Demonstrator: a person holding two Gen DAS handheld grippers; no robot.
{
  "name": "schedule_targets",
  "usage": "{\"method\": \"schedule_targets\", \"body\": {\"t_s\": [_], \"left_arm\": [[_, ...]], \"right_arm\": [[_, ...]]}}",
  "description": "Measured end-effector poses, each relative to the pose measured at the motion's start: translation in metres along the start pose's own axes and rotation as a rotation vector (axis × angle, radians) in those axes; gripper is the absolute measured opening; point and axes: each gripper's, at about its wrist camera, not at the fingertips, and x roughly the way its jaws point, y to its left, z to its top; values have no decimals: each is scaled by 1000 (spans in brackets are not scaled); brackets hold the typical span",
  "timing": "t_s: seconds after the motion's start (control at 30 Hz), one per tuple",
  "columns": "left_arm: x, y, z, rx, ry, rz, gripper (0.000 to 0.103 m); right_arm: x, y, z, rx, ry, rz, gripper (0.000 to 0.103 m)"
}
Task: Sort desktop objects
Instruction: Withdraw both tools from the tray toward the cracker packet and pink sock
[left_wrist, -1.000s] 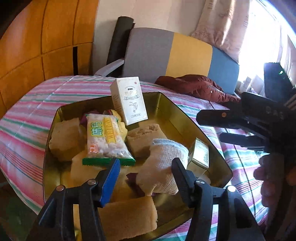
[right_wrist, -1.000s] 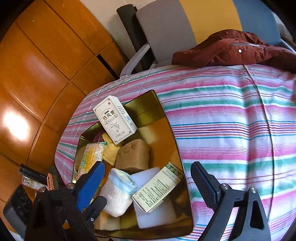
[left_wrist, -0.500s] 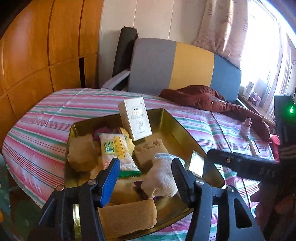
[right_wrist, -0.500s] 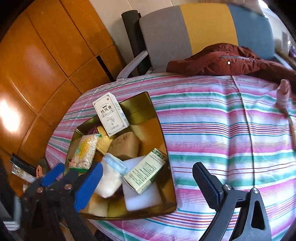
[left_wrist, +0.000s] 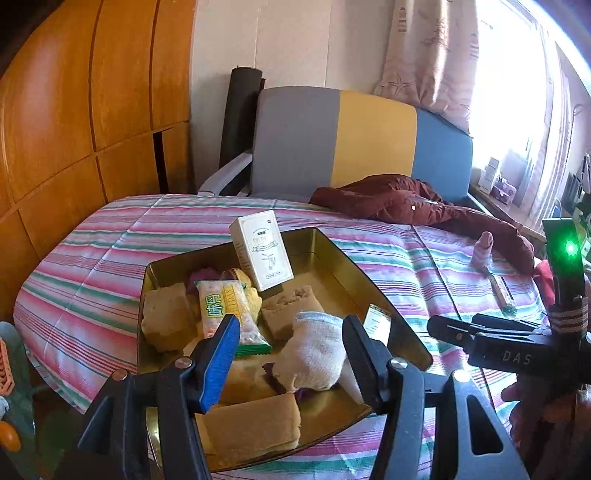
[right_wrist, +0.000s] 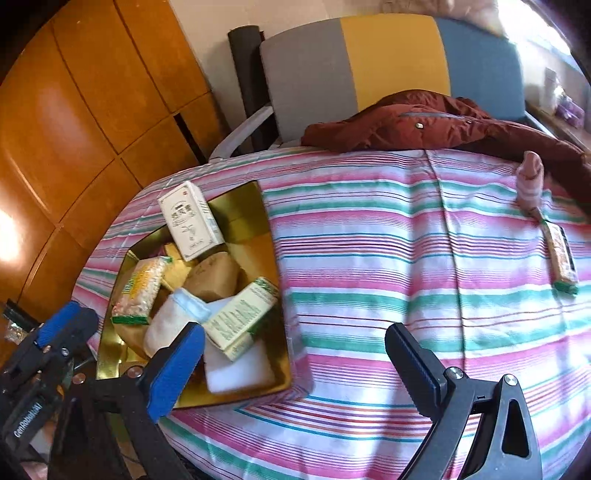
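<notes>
A gold tin tray sits at the left of the striped table and holds sponges, a white sock, a snack packet, a white box and a green-white box. My left gripper is open and empty, hovering over the tray's near end. My right gripper is open and empty above the tray's right rim. A pink sock and a snack bar lie on the cloth at the far right.
A dark red jacket lies at the table's far edge against a grey, yellow and blue chair. Wooden panels line the left wall. The right gripper also shows in the left wrist view.
Both grippers have pulled back and up from the tray, so more of the table shows. The pink sock and snack bar at the right came into view. Nothing was grasped.
</notes>
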Motion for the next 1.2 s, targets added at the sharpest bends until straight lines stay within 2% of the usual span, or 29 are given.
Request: {"method": "schedule_targets", "body": {"t_s": [0.5,0.9,1.2], "left_arm": [[-2,-42,8,102,-4,-56,58],[7,-83,13,186,14,-123,59],[17,-116,14,242,37,-166,59]], "right_arm": [[-28,-75,0,86,-18,-135,102],[-67,-163,17,213,-75,-283,103],[-82,-212,32,283,-89,-324,103]]}}
